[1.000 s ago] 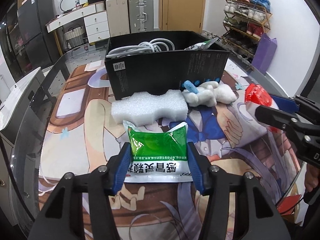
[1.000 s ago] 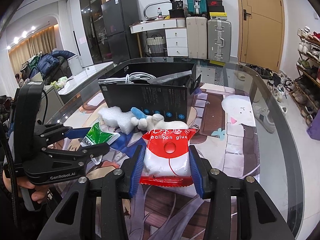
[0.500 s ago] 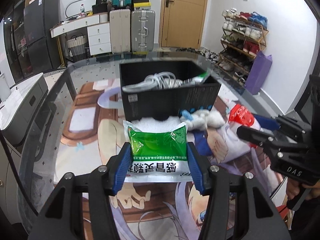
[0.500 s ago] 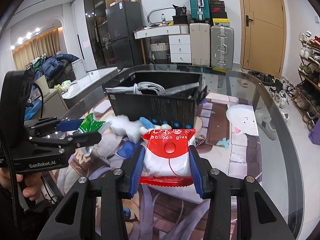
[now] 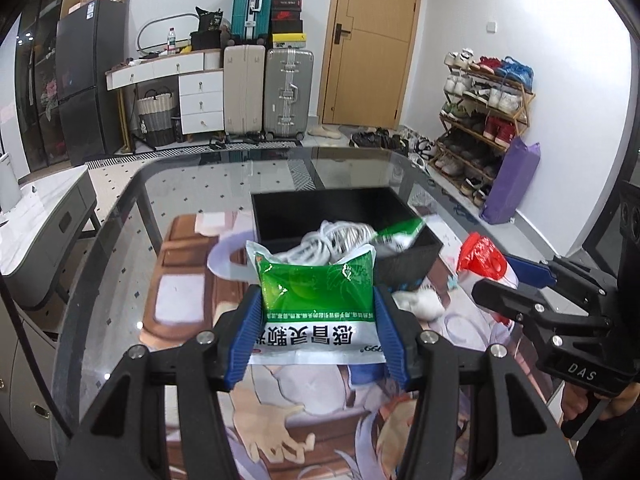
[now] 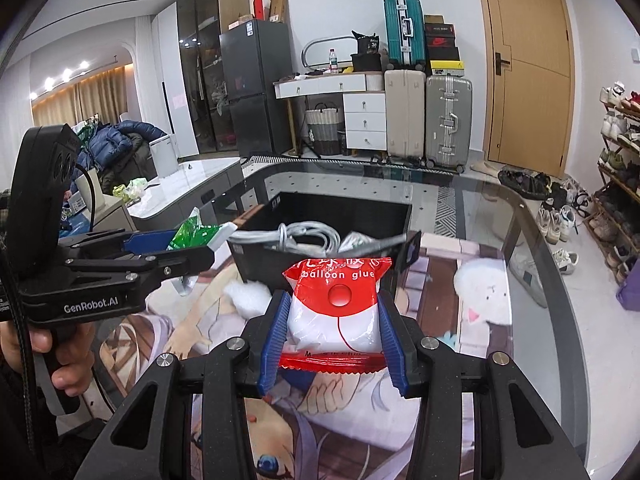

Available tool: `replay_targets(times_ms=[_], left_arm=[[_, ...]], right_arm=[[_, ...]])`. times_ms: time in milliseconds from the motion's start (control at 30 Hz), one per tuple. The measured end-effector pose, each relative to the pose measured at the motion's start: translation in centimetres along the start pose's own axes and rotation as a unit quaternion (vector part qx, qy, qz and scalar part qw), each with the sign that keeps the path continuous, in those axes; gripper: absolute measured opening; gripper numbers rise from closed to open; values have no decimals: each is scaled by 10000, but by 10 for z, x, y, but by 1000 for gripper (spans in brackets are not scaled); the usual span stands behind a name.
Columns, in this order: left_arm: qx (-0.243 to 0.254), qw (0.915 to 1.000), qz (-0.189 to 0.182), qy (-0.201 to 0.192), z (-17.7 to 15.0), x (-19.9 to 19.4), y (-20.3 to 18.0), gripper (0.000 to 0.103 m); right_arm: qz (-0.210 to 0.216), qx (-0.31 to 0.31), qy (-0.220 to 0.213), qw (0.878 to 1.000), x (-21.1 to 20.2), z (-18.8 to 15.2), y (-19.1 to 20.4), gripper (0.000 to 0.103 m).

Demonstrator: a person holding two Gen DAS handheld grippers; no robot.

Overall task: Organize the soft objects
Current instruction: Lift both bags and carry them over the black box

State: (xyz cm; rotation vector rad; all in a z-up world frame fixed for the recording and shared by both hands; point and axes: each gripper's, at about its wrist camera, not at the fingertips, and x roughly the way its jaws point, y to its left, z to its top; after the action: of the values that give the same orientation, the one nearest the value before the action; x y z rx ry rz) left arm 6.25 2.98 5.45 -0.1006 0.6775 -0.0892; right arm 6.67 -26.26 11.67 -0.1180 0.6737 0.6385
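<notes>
Green and white plastic filled my left view: the left tongs were clenched on the green medicine sachet pack, blue pads pressing both its sides. My right tongs gripped the red-and-white balloon glue packet the same way.

Compared with a second before, both packs had come up off the table. Earlier the black box showed me its front wall, with the white foam block in front of it; now I looked down over the rim into its open top (a coil of white cable and another green-and-white pack already lay inside). The grip on either pack looked unchanged through the lift.

From the right view the box sat just beyond the glue packet, and the left tongs showed at the left with the green pack's corner sticking out. A white plush toy lay on the printed mat near the box's front corner, partly hidden behind my left pads.

I judged this to be the carry stage: both items were high enough to clear the wall, so the next move would be forward over the opening and then a release. The soft packs could sag or catch on the rim, and two tongs over one box would be a tight fit.
</notes>
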Motion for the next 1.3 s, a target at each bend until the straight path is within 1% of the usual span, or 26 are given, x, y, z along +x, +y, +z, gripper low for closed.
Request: replay_targets(times_ms=[100,267,700,933,1000,1300], left_arm=[[-57,10000,-20,-55,8,2,3,54],[24,9999,-32,-112,18,6,2,54],[82,9999,-54,-131,44,31,5,54],[8,10000,-13,-61,54,55,12,54],[-27,10000,-60,-2,56,63,14,54],[62,9997,-80,209,55,88,8,54]], right_arm=[[-12,-49,-41,10000,-1,8,3,44],[23,-120,-145,9998,3,24,4,44],[-1,40,-341,9994,26,54,-8,44],[6,13,-266,9996,48,64,-14,44],[-4,3,-229,9997,56,65,-16,44],[25,1,-14,10000,87,64,-24,44]])
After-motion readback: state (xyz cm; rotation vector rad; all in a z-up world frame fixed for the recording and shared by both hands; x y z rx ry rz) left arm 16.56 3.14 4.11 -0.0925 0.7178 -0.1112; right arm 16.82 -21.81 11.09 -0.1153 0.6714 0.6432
